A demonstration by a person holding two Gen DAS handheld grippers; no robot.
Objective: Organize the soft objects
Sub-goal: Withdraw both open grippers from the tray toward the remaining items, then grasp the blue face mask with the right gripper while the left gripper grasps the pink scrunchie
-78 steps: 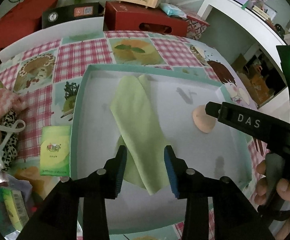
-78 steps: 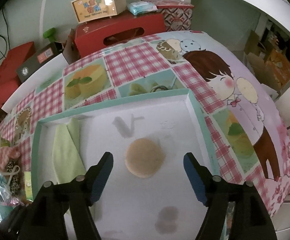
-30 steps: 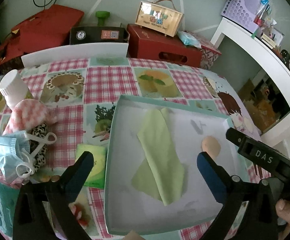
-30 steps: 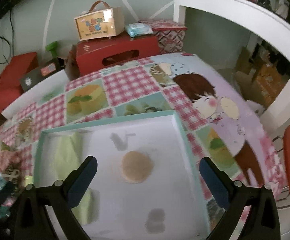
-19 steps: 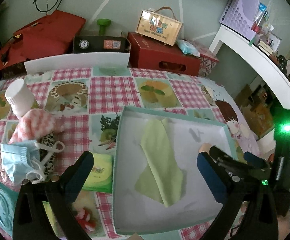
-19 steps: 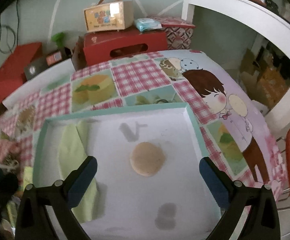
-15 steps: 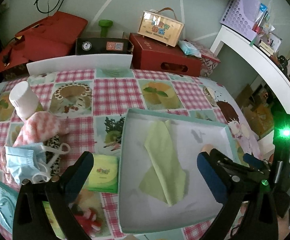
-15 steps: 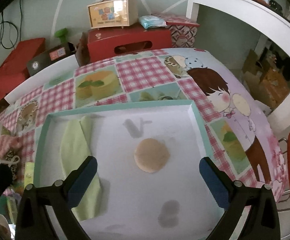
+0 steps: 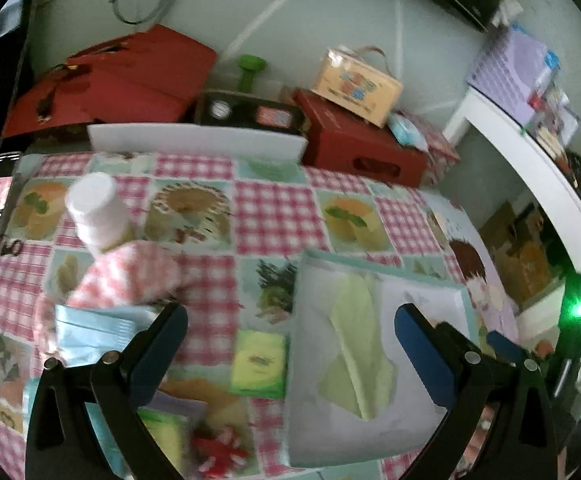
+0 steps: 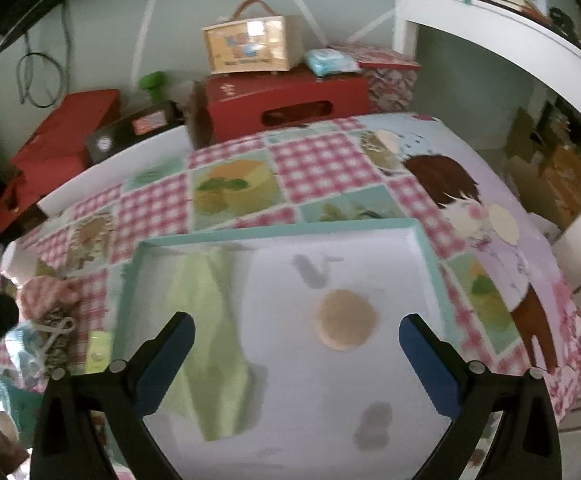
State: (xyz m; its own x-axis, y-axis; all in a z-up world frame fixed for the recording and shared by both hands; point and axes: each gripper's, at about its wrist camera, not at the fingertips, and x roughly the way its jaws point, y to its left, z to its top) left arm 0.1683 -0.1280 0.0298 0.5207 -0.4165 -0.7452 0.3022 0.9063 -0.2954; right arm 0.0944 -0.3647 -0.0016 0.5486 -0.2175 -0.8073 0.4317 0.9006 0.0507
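Observation:
A white tray with a teal rim (image 9: 310, 258) (image 10: 282, 230) sits on the checked tablecloth. Inside lie a light green cloth (image 9: 356, 340) (image 10: 210, 332) and a round beige puff (image 10: 346, 326). Left of the tray are a pink checked cloth (image 9: 126, 276) (image 10: 44, 292), a blue face mask (image 9: 90, 330) and a leopard-print item (image 10: 56, 330). My left gripper (image 9: 290, 328) is open and empty above the tablecloth between the tray and those items. My right gripper (image 10: 296, 340) hangs open and empty over the tray.
A white bottle (image 9: 94, 208) stands behind the pink cloth. A green packet (image 9: 258, 364) lies beside the tray's left edge. Red boxes (image 9: 362, 148) (image 10: 286, 100) and a small yellow case (image 10: 252, 44) stand beyond the table. A white shelf (image 10: 510, 32) is to the right.
My left gripper released the green cloth in the tray, opened wide, then rose and swung left toward the pink cloth and mask. My right gripper opened wider and pulled back above the puff.

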